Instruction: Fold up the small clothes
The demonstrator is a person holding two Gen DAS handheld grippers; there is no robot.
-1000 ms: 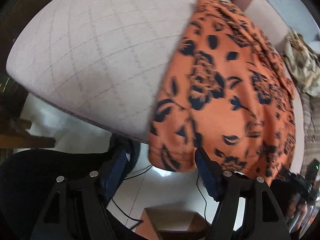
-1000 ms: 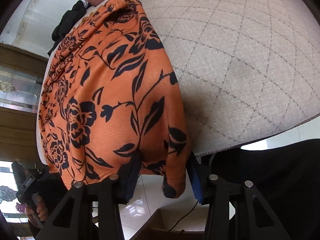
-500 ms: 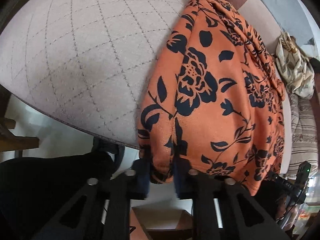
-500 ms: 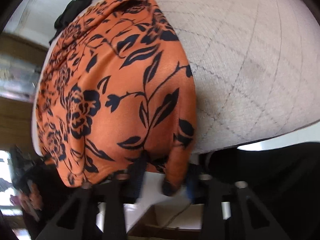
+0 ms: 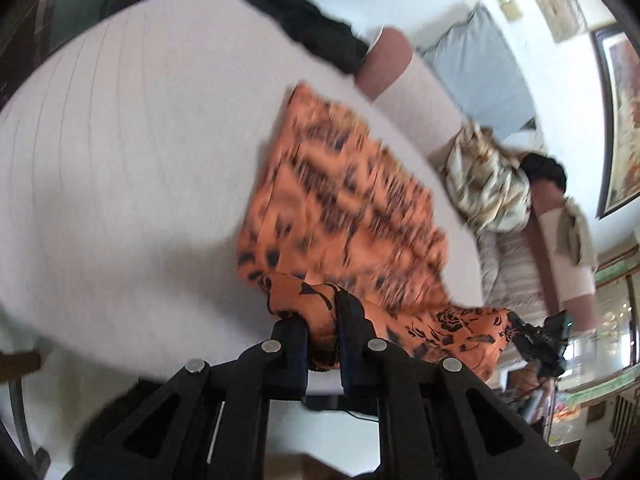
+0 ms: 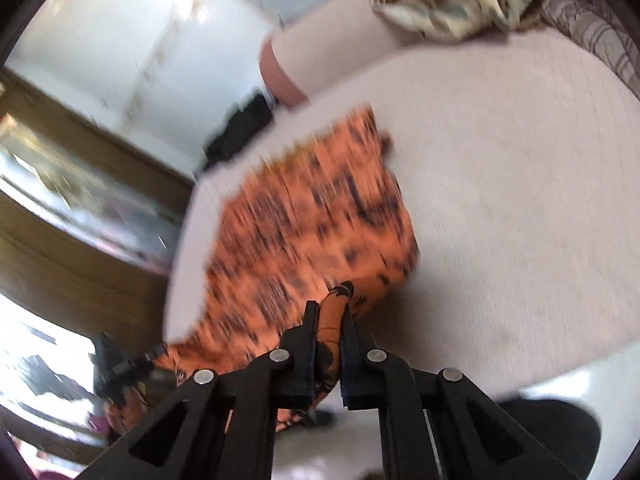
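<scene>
Left wrist view: my left fingers (image 5: 322, 332) have just been closing and now pinch the near left corner of the orange flowered garment (image 5: 344, 208), a fold of cloth bunched between the pads. The rest of it lies on the pale quilted cushion (image 5: 140, 168), its near edge lifted. At the far right sits a crumpled cream cloth (image 5: 486, 184). Right wrist view: my right fingers (image 6: 329, 322) have likewise just been closing and clamp the near right corner, nearly shut on thin cloth. I judge the first fold only begun: both corners gripped, nothing folded over yet.
</scene>
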